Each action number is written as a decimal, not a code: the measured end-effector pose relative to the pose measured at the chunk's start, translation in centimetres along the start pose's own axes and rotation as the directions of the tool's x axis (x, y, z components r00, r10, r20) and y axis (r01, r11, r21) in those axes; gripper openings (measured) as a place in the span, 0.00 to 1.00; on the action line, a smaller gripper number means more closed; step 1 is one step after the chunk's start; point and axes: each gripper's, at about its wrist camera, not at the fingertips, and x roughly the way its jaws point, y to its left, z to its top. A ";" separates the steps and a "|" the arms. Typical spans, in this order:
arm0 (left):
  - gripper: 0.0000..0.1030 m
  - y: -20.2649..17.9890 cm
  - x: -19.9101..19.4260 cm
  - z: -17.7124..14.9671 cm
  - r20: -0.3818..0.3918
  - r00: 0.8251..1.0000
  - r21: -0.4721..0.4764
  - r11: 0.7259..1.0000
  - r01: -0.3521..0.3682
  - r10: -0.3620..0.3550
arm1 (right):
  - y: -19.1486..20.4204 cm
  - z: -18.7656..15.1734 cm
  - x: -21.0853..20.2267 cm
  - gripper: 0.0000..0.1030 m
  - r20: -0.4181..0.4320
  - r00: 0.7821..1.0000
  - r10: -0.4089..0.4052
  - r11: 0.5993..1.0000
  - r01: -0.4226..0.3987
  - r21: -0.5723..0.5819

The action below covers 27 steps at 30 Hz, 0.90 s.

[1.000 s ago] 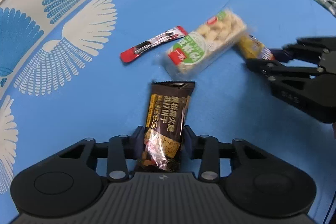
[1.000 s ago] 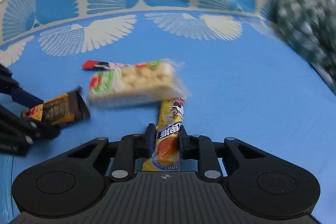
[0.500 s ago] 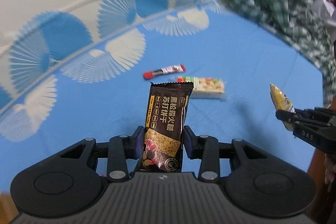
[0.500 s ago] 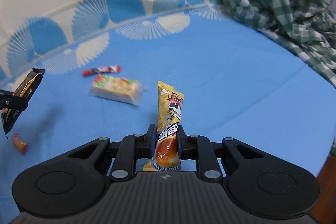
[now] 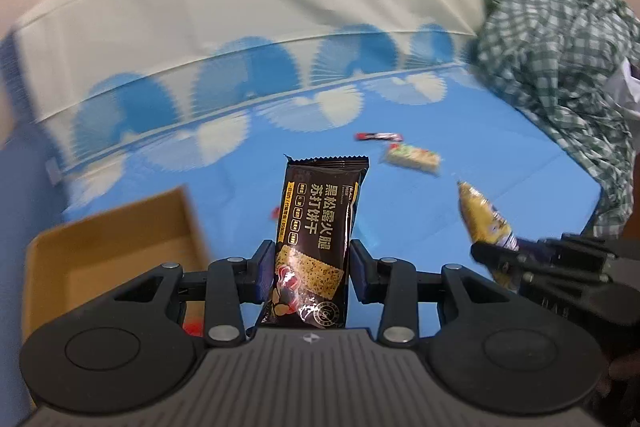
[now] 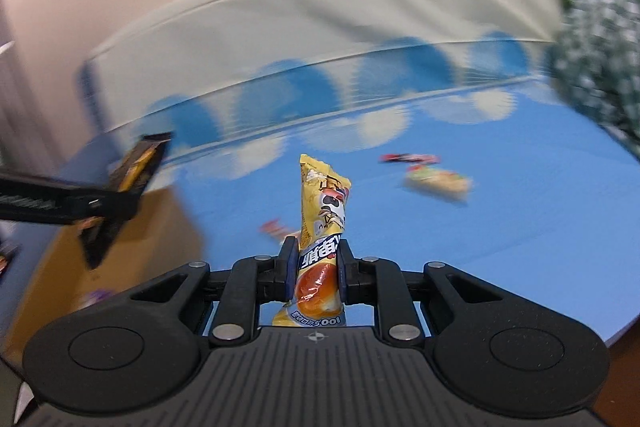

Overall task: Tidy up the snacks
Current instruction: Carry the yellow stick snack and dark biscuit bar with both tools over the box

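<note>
My left gripper (image 5: 310, 273) is shut on a black cracker packet (image 5: 318, 239) that stands upright between its pads, held above the blue bedsheet. My right gripper (image 6: 313, 277) is shut on a slim yellow snack packet (image 6: 322, 223), also lifted clear of the bed. Each view catches the other tool: the yellow snack packet (image 5: 486, 219) at the right of the left wrist view, the black cracker packet (image 6: 132, 179) at the left of the right wrist view. An open cardboard box (image 5: 108, 259) lies at the lower left, just below the left gripper.
A white-and-green snack pack (image 5: 414, 158), a red stick packet (image 5: 379, 136) and a small red candy (image 5: 275, 213) lie on the blue sheet (image 5: 480, 147). A green checked cloth (image 5: 560, 67) is heaped at the right. Small items show inside the cardboard box (image 6: 120, 255).
Both grippers have risen and pulled back from the bed with their packets still gripped. The snacks on the sheet now look smaller and farther, and the cardboard box has come into view at lower left.
</note>
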 end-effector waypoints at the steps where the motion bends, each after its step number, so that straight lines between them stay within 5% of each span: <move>1: 0.42 0.5 -1.3 -0.8 0.000 1.000 -0.012 1.000 -0.011 0.011 | 1.6 -0.5 -0.8 0.20 -0.012 1.000 0.029 0.999 -0.029 -0.013; 12: 0.42 4.8 -12.8 -10.1 0.068 0.987 -0.147 0.980 -0.136 0.147 | 13.7 -4.9 -7.5 0.20 -0.122 0.967 0.225 0.963 -0.240 -0.126; 27: 0.42 4.6 -19.5 -15.1 0.121 0.976 -0.216 0.964 -0.154 0.183 | 17.0 -6.5 -12.8 0.20 -0.070 0.960 0.273 0.937 -0.281 -0.206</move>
